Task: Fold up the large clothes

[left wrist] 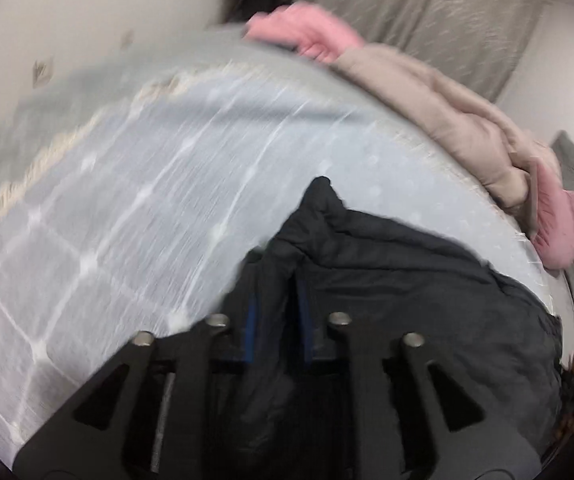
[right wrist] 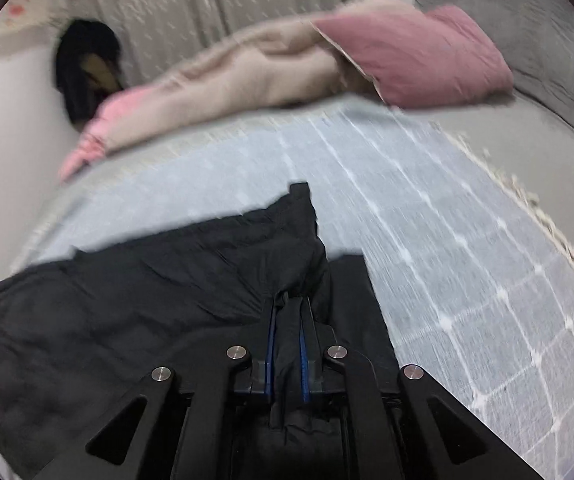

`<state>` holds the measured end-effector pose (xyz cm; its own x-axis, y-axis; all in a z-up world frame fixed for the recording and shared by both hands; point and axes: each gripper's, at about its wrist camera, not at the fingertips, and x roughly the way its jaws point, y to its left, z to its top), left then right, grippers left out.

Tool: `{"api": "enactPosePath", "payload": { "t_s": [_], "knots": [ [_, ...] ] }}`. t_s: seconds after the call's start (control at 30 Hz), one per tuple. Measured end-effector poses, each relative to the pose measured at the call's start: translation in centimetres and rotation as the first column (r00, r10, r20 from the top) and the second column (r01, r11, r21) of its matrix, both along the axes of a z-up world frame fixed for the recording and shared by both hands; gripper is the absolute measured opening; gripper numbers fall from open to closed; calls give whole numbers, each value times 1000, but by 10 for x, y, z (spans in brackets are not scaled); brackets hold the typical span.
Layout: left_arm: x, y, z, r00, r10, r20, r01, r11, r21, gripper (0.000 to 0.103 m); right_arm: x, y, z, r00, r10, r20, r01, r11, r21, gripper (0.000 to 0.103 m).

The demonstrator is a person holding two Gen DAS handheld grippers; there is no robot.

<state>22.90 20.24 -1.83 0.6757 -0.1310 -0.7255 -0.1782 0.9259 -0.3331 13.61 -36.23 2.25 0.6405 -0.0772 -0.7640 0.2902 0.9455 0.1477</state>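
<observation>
Garment (right wrist: 127, 312) on bedspread (right wrist: 447, 280), blanket (right wrist: 227, 80) behind it, pillow (right wrist: 407, 56) on blanket.

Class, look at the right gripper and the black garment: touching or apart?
Touching. The right wrist view shows the black garment bunched between the right gripper fingers, pinched by both blue pads.

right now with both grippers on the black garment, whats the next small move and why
Probably lift both corners together and carry them across to fold. The left gripper and right gripper each pinch bunched fabric of the black garment, which lies on the blue blanket.
</observation>
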Motion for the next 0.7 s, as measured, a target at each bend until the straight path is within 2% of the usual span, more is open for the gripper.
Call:
{"api": "enactPosePath", "payload": {
  "t_s": [0.03, 0.1, 0.13, 0.17, 0.2, 0.23, 0.27, 0.3, 0.37, 0.43, 0.5, 0.53, 0.57, 0.6, 0.7],
  "knots": [
    [-3, 2, 7, 1000, 28, 3, -28, 1000, 1, 27, -1, 1, 1, 1000, -5, -5, 5, 1000, -6, 18],
    [-18, 0, 32, 997, 64, 52, -67, 997, 49, 35, -8, 5, 16, 1000, -27, 12, 28, 999, -31, 18],
    [-27, -7, 46, 995, 56, 84, -62, 996, 68, 49, -14, 9, 27, 999, -30, 45, 32, 999, -40, 22],
    [-39, -17, 59, 993, 36, 116, -45, 996, 74, 64, -21, 16, 38, 996, -23, 88, 27, 999, -41, 31],
    [-48, -26, 66, 990, 5, 142, -16, 997, 71, 69, -28, 26, 47, 992, -3, 126, 8, 999, -39, 38],
    [-59, -36, 72, 986, -35, 164, 25, 997, 68, 74, -31, 33, 51, 989, 20, 147, -14, 999, -38, 53],
    [-70, -58, 77, 977, -106, 184, 94, 993, 73, 78, -34, 48, 55, 984, 65, 168, -58, 997, -45, 60],
    [-76, -69, 77, 971, -150, 185, 138, 987, 80, 80, -35, 66, 57, 977, 123, 172, -114, 992, -60, 60],
    [-84, -109, 71, 949, -272, 158, 258, 960, 105, 82, -36, 93, 54, 966, 211, 146, -202, 976, -77, 60],
    [-88, -129, 58, 938, -330, 108, 314, 939, 141, 82, -36, 116, 47, 954, 274, 126, -265, 961, -83, 60],
    [-81, -140, 37, 939, -344, 17, 334, 921, 202, 82, -33, 126, 32, 948, 311, 69, -304, 948, -97, 60],
    [-77, -137, 28, 944, -330, -25, 327, 920, 217, 82, -33, 124, 26, 952, 303, 44, -296, 948, -112, 60],
    [-71, -127, 17, 952, -298, -69, 306, 925, 225, 82, -32, 116, 19, 962, 274, 13, -270, 954, -134, 60],
    [-69, -108, 13, 962, -261, -85, 273, 942, 198, 82, -33, 102, 14, 972, 234, -1, -232, 963, -139, 60],
    [-73, -54, 23, 988, -114, -100, 125, 987, 104, 82, -41, 48, 6, 996, 84, -31, -88, 987, -137, 60]
  ]
}}
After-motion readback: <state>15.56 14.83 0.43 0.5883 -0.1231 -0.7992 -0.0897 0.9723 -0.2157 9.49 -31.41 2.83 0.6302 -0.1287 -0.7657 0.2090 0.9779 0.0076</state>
